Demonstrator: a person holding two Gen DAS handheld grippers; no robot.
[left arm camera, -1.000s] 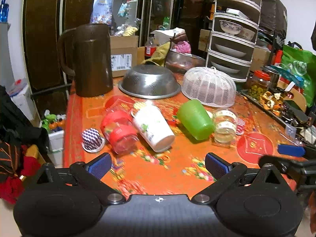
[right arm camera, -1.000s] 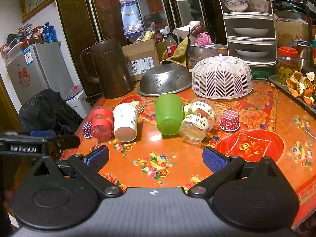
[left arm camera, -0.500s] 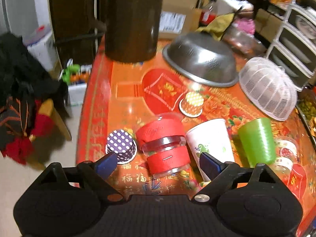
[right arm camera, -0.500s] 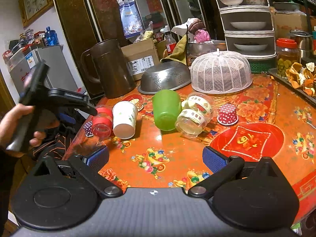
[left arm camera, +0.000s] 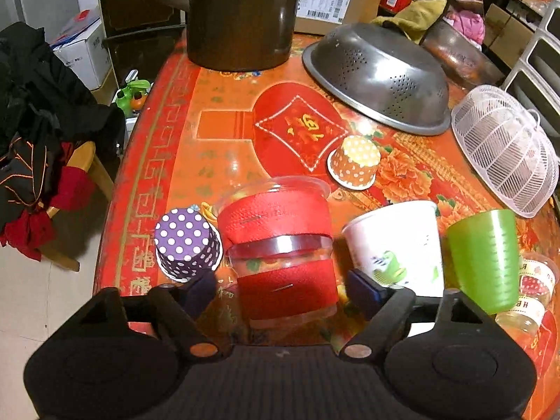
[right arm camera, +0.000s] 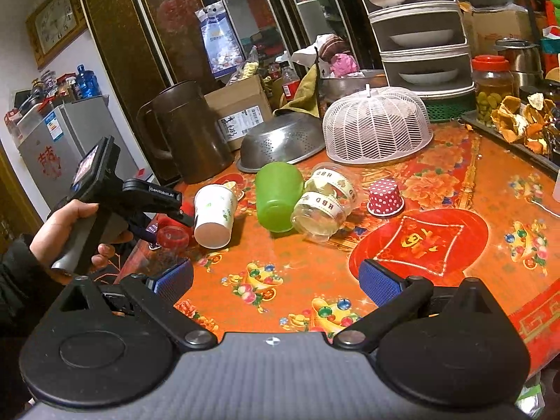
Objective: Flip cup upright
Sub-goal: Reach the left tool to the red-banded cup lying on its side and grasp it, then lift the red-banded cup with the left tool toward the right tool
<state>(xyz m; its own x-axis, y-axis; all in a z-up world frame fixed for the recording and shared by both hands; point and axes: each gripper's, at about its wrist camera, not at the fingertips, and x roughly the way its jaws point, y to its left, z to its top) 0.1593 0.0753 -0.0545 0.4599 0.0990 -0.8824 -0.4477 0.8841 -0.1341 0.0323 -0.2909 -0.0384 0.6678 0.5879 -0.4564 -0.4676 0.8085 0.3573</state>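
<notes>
A clear plastic cup with two red bands (left arm camera: 280,245) lies on its side on the orange table, base toward me. My left gripper (left arm camera: 285,288) is open, its fingers on either side of the cup's base end without closing on it. In the right wrist view the left gripper (right arm camera: 154,217) hovers over that cup (right arm camera: 171,236) at the table's left edge. A white paper cup (left arm camera: 395,245), a green cup (left arm camera: 486,259) and a clear taped cup (right arm camera: 325,203) also lie on their sides. My right gripper (right arm camera: 276,280) is open and empty above the near table.
A purple dotted paper cup (left arm camera: 185,245), an orange dotted one (left arm camera: 355,162) and a red dotted one (right arm camera: 385,197) stand upside down. A brown jug (left arm camera: 241,14), a steel colander (left arm camera: 381,77) and a white mesh food cover (left arm camera: 504,150) stand behind. The table edge (left arm camera: 115,231) is left.
My left gripper has moved down and forward over the left table edge until its open fingers straddle the red-banded cup. My right gripper has stayed almost still.
</notes>
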